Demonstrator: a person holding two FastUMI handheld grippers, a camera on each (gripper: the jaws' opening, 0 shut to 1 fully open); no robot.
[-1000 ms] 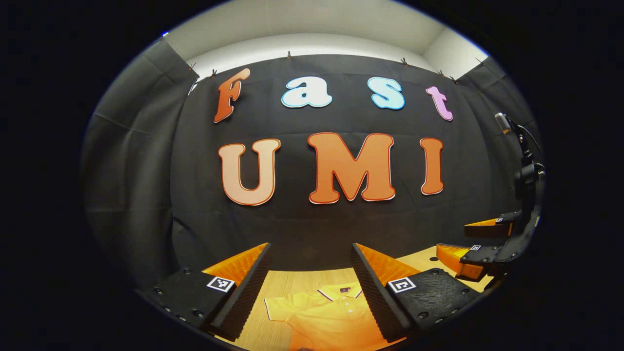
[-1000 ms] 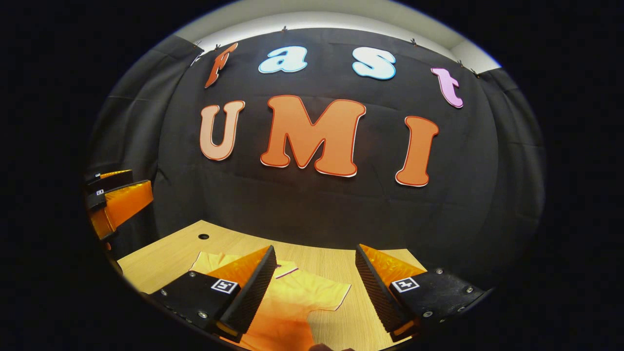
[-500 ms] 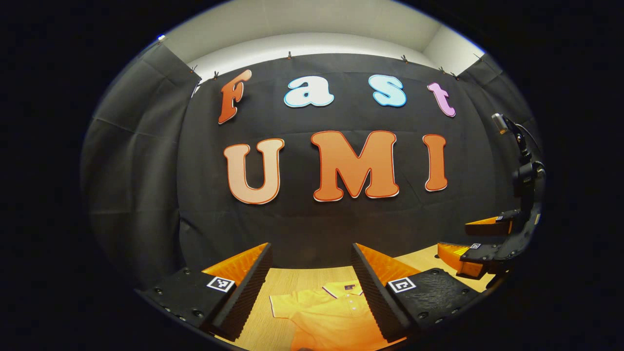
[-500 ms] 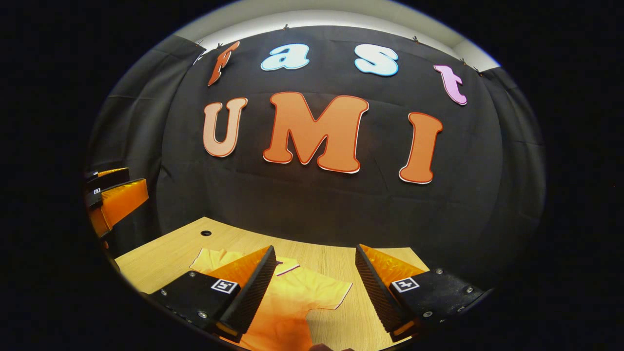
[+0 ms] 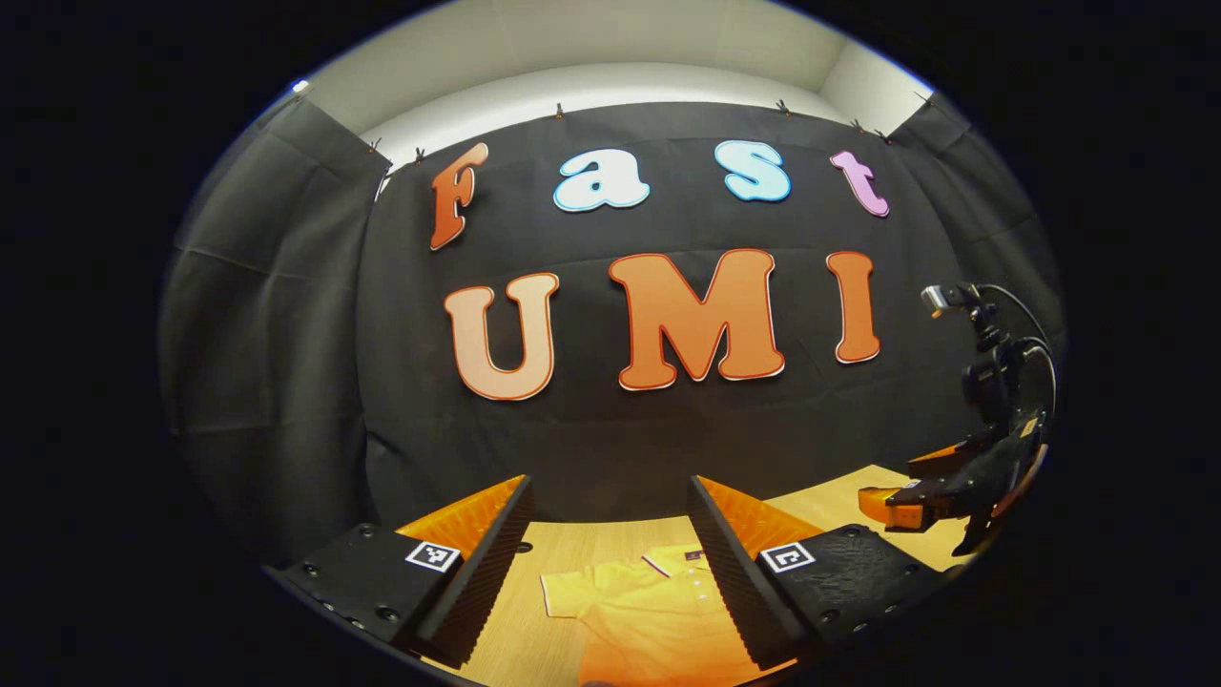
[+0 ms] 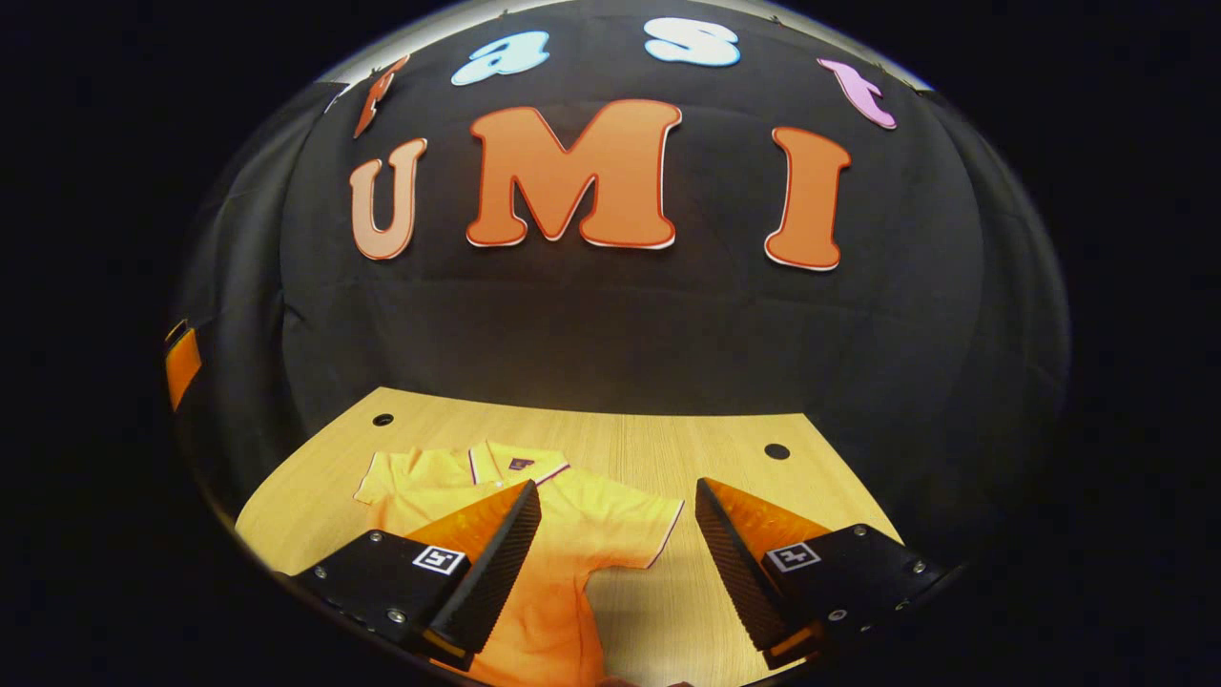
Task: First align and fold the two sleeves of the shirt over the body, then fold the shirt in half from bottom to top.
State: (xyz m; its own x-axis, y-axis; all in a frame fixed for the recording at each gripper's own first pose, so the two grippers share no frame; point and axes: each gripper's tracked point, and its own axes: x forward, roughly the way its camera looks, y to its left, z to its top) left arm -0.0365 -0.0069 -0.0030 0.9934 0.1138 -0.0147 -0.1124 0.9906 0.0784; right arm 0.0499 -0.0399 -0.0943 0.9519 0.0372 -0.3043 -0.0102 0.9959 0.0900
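Right gripper view: a yellow polo shirt [image 6: 563, 534] lies flat on the wooden surface [image 6: 725, 448], collar toward the far edge, both sleeves spread. Right gripper [image 6: 615, 534] hangs above it, wide apart and holding nothing. Left gripper [image 5: 610, 534], likewise agape and unladen, hovers over the collar.

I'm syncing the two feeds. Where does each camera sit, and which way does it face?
Left gripper view: rides the left gripper, facing the wall over the shirt; right gripper farther off.
Right gripper view: rides the right gripper, tilted down over table and shirt.
Shared: shirt, table, wall.
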